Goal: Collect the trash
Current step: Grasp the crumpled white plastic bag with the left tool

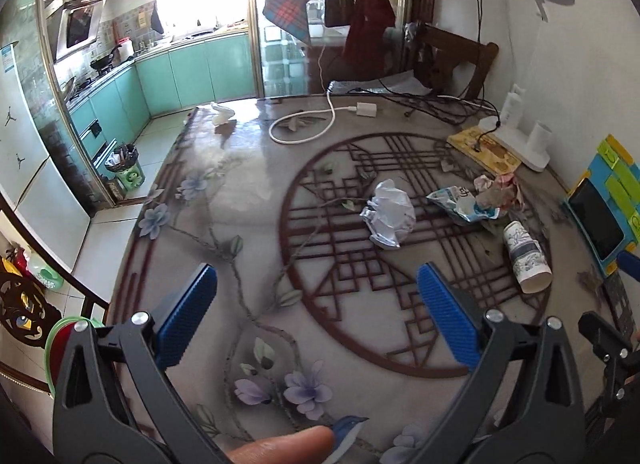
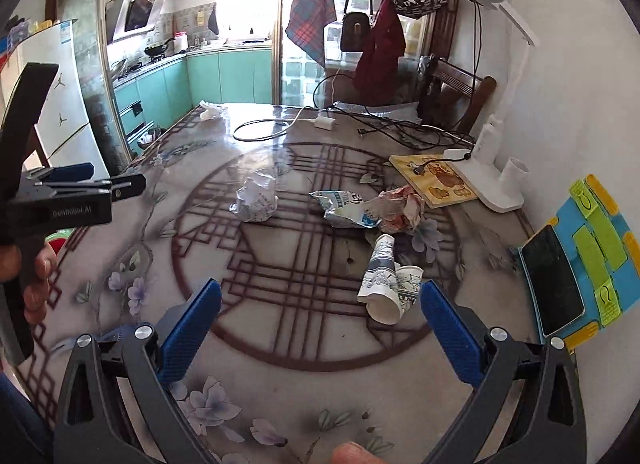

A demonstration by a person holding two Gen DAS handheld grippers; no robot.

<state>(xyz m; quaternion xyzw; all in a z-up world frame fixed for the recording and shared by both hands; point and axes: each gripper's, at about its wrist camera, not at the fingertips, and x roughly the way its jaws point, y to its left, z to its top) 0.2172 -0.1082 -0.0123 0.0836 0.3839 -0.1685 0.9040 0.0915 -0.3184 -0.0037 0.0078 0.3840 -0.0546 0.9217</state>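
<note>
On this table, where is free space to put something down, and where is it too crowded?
Free: the near table edge between both open grippers, and the left side between crumpled foil and white cable. Crowded: the right, where snack wrapper, paper cups, book and lamp base cluster.

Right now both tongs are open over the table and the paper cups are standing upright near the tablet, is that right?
Not quite. The paper cups lie on their sides, as the right wrist view shows. Both the left tongs and right tongs are open.
</note>
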